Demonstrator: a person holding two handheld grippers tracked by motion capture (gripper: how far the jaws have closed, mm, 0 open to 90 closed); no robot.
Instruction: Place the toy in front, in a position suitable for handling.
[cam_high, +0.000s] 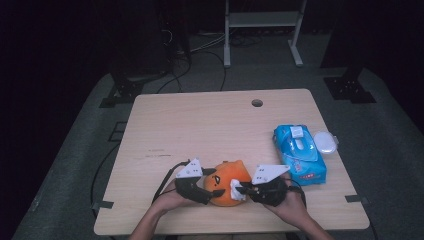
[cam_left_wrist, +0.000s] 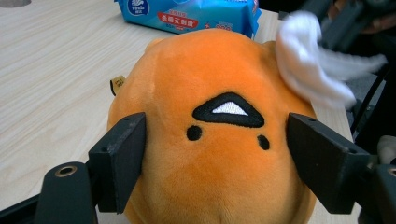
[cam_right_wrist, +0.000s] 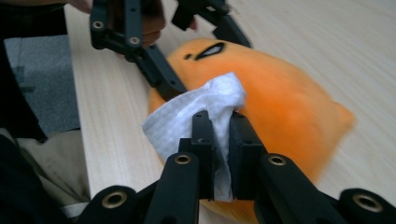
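Observation:
An orange plush toy (cam_high: 230, 181) with a black-and-white stitched face (cam_left_wrist: 229, 109) lies near the table's front edge. My left gripper (cam_high: 215, 192) is shut on it, one jaw on each side of the face. My right gripper (cam_high: 239, 189) is shut on a white wet wipe (cam_right_wrist: 198, 114), which is pinched between its jaws. The wipe (cam_left_wrist: 310, 65) rests against the toy's side (cam_right_wrist: 280, 107), to the right in the high view. The plush (cam_left_wrist: 219, 140) bulges between the left pads (cam_left_wrist: 123, 156).
A blue pack of wet wipes (cam_high: 299, 153) lies to the right, with a white lid-like piece (cam_high: 325, 142) beside it. A cable hole (cam_high: 257, 103) sits near the table's far edge. A person's hands (cam_high: 292, 207) come in from the front edge.

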